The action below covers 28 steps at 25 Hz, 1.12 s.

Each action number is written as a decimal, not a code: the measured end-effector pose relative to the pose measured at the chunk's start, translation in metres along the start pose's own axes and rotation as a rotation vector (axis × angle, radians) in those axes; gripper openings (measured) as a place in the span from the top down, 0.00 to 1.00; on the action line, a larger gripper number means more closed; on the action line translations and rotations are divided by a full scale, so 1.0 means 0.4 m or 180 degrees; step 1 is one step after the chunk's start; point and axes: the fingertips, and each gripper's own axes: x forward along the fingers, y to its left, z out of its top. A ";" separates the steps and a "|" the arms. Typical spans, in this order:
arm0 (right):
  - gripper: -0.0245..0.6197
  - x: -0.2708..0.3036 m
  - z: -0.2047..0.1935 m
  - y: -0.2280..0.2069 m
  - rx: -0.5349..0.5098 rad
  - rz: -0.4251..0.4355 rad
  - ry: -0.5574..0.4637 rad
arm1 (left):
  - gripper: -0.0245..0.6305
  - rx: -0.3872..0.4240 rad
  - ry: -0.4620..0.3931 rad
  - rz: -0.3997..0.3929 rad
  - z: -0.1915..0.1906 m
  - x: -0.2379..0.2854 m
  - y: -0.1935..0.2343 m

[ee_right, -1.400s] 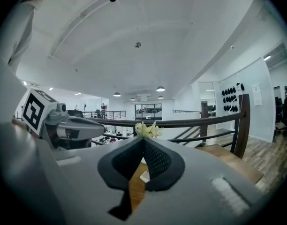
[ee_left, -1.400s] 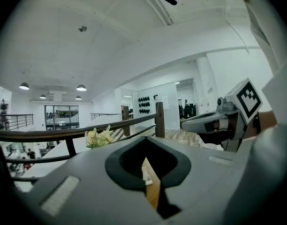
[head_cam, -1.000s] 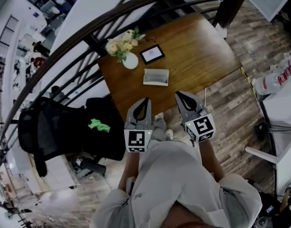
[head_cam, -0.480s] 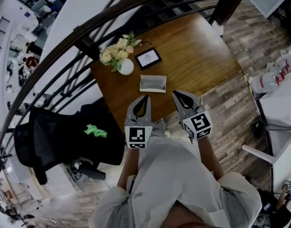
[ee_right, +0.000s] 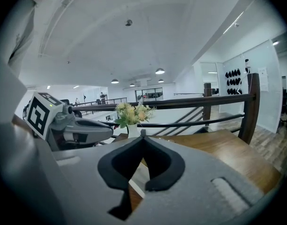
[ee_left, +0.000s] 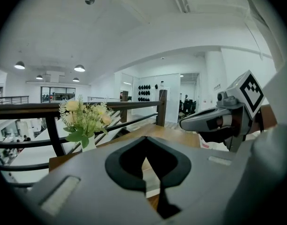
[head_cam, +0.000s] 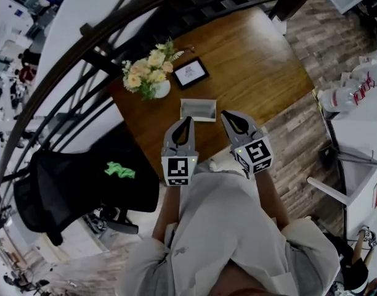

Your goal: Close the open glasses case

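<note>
Two tongs, both clenched shut on nothing: left gripper (head_cam: 187, 121) and right gripper (head_cam: 227, 115) hung on the person's side of the flower vase (head_cam: 161, 89), probably lining up. The open glasses case (head_cam: 198, 110) lay near that vase, toward the grippers, lid not yet down.

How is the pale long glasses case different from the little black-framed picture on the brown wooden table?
The pale glasses case is long and narrow; the black-framed picture is closer to square. The case is light all over; the picture has a dark border round a white middle. The case lies nearer the table's near edge; the picture sits farther back, beside the white flower vase. Both rest on the brown wooden table.
</note>
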 end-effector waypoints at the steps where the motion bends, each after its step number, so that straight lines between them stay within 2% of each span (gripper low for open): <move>1: 0.96 0.015 -0.005 -0.003 -0.0002 0.0001 0.0040 | 0.93 -0.0029 0.0030 -0.0011 -0.011 0.009 0.009; 8: 0.96 0.106 -0.045 -0.021 0.0007 -0.0014 0.0282 | 0.93 -0.0232 0.0234 -0.0128 -0.086 0.069 0.051; 16: 0.96 0.168 -0.087 -0.039 -0.0040 0.0024 0.0512 | 0.93 -0.0336 0.0404 -0.0195 -0.144 0.117 0.067; 22: 0.96 0.206 -0.129 -0.064 -0.0101 0.0138 0.0673 | 0.93 -0.0420 0.0574 -0.0175 -0.203 0.146 0.054; 28: 0.96 0.240 -0.170 -0.094 -0.0107 0.0341 0.0808 | 0.93 -0.0465 0.0726 -0.0030 -0.248 0.179 0.045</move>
